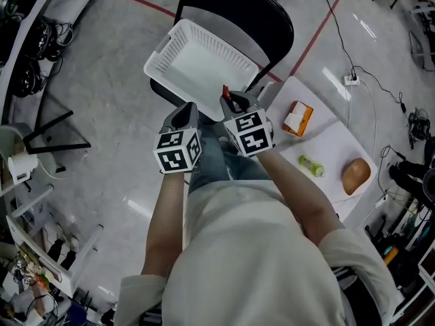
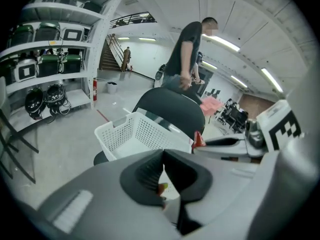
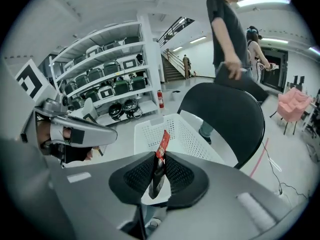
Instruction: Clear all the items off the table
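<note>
A white mesh basket (image 1: pixel 178 45) (image 2: pixel 131 133) (image 3: pixel 186 135) sits empty on a black chair (image 1: pixel 239 7). Both grippers hover side by side at its near rim. My right gripper (image 1: pixel 230 102) (image 3: pixel 159 171) is shut on a thin red and dark packet (image 1: pixel 225 94) (image 3: pixel 161 151) that sticks up from the pads; its red tip (image 2: pixel 198 140) also shows in the left gripper view. My left gripper (image 1: pixel 185 114) (image 2: pixel 163 168) is shut. A small orange and green bit shows low behind its pads; I cannot tell what it is.
A white table (image 1: pixel 340 138) stands at the right with an orange box (image 1: pixel 298 118), a small green item (image 1: pixel 312 166) and a brown loaf (image 1: pixel 355 175). A person (image 2: pixel 187 54) stands behind the chair. Shelves (image 2: pixel 50 49) of gear line the left; cables lie on the floor.
</note>
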A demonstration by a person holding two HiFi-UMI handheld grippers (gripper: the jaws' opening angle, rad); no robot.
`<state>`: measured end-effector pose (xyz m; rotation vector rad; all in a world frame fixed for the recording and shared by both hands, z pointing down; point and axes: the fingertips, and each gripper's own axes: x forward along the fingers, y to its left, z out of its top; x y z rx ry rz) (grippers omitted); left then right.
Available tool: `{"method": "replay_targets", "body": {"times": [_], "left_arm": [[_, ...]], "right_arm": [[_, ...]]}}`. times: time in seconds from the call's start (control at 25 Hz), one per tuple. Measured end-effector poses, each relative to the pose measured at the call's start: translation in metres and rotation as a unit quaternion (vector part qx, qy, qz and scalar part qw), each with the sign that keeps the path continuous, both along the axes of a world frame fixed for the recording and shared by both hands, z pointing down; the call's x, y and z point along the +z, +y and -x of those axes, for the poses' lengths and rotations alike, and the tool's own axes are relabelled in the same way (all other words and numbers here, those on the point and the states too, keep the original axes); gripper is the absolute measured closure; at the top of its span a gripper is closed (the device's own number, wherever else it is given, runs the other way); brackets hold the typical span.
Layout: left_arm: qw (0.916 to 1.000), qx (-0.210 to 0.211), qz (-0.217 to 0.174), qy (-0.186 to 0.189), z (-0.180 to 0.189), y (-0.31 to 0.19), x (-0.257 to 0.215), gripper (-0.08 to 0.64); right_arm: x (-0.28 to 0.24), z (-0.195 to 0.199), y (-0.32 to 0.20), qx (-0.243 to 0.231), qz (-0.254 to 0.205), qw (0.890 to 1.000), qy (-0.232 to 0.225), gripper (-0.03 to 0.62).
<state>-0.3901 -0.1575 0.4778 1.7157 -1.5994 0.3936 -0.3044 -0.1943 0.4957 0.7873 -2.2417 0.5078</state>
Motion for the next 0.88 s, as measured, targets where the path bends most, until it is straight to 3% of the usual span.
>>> {"method": "replay_targets", "body": {"times": [0.56, 0.68, 0.72, 0.88], "left_arm": [[0.9983, 0.043, 0.035, 0.016, 0.026, -0.034, 0.043, 0.551], [0.9978, 0.052, 0.039, 0.017, 0.025, -0.035, 0.048, 0.551], [0.9976, 0.054, 0.039, 0.018, 0.024, -0.036, 0.049, 0.551], [0.9974, 0.057, 0.038, 0.019, 0.023, -0.037, 0.049, 0.551]], "right_arm": [[0.054, 0.016, -0.032, 0.055, 0.045, 0.997, 0.026, 0.531], [0.058, 0.017, -0.032, 0.064, 0.054, 0.996, 0.011, 0.386], [0.058, 0.017, -0.033, 0.065, 0.053, 0.996, 0.009, 0.365], [0.059, 0.016, -0.030, 0.066, 0.053, 0.996, 0.009, 0.365]]}}
